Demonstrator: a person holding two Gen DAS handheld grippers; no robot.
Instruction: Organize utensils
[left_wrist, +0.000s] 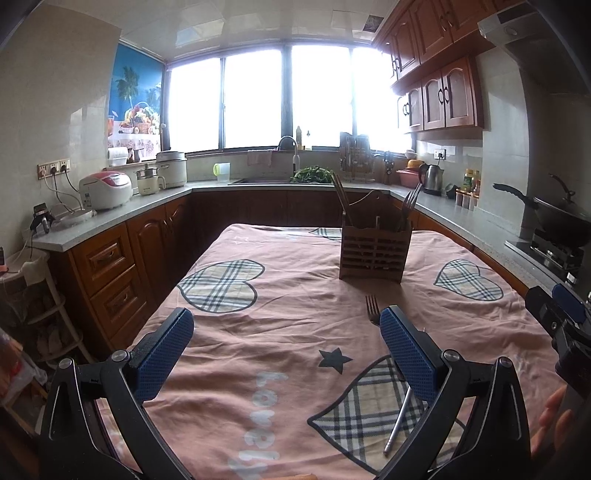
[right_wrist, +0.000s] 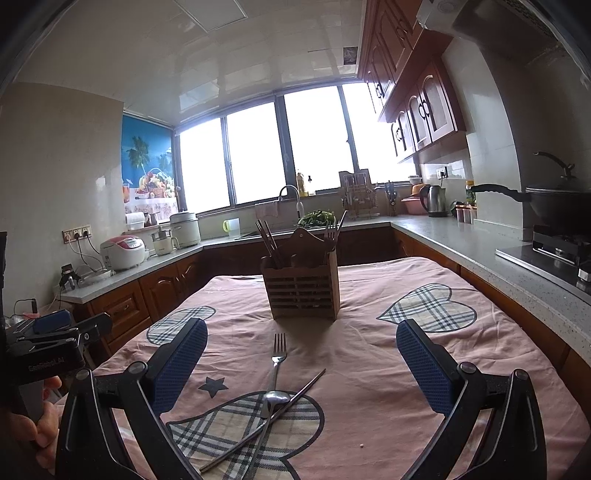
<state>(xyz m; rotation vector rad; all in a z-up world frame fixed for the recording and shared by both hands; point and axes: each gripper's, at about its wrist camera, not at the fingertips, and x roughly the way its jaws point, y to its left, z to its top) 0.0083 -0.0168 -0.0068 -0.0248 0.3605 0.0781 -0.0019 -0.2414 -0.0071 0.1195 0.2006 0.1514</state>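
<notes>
A brown wooden utensil holder (left_wrist: 375, 254) (right_wrist: 301, 290) stands on the pink cloth-covered table (left_wrist: 280, 325) and holds chopsticks and forks. A steel fork (right_wrist: 277, 360), a spoon (right_wrist: 275, 398) and a metal chopstick (right_wrist: 266, 413) lie crossed on the cloth in front of it. My right gripper (right_wrist: 301, 358) is open and empty, above and just behind them. My left gripper (left_wrist: 286, 347) is open and empty to their left; the fork (left_wrist: 372, 308) and a chopstick (left_wrist: 397, 424) show partly behind its right finger (left_wrist: 406, 362).
Grey kitchen counters run round the table, with rice cookers (left_wrist: 105, 188) at left, a sink (left_wrist: 266, 180) at back, a kettle (left_wrist: 432, 179) and a wok on the stove (left_wrist: 561, 218) at right. The other gripper shows at each view's edge (left_wrist: 557, 321) (right_wrist: 55, 332).
</notes>
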